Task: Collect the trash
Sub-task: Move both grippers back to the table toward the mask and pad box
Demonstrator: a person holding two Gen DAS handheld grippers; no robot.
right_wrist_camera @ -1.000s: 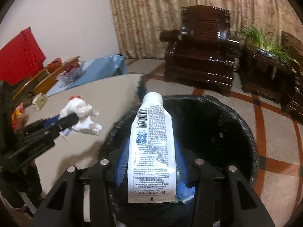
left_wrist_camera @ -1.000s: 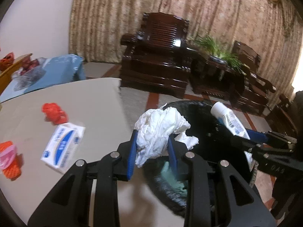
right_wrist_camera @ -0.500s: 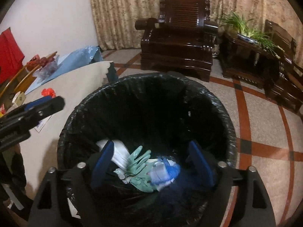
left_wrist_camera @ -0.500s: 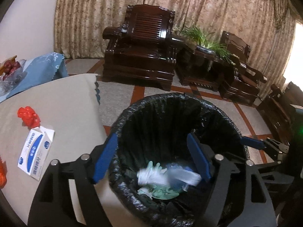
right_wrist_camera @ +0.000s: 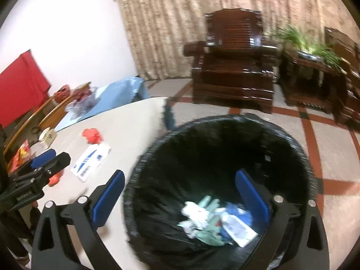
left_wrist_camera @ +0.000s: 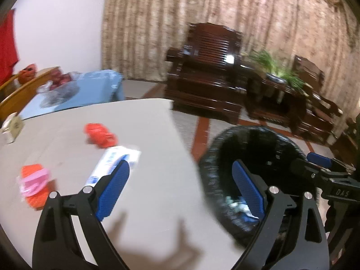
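A black-lined trash bin [right_wrist_camera: 290, 148] stands off the table's right edge; it also shows in the left wrist view [left_wrist_camera: 290, 144]. Inside lie white tissue [right_wrist_camera: 194, 213], a green glove [right_wrist_camera: 208, 236] and a white tube [right_wrist_camera: 239, 229]. My right gripper [right_wrist_camera: 180, 198] is open and empty over the bin's near rim. My left gripper [left_wrist_camera: 180, 189] is open and empty over the table edge, left of the bin. On the table lie a white-and-blue box [left_wrist_camera: 114, 162], a red crumpled scrap [left_wrist_camera: 100, 133] and an orange-pink wrapper [left_wrist_camera: 33, 183].
The grey table [left_wrist_camera: 146, 202] ends beside the bin. A small cream box [left_wrist_camera: 12, 127] sits at its far left. Dark wooden armchairs [left_wrist_camera: 209, 72] and a potted plant [left_wrist_camera: 276, 67] stand behind, in front of a curtain. A blue cloth [left_wrist_camera: 90, 85] covers furniture at the back left.
Both grippers let go of the tissue and the tube, which now lie in the bin. Since half a second ago both views have swung left, toward the table.
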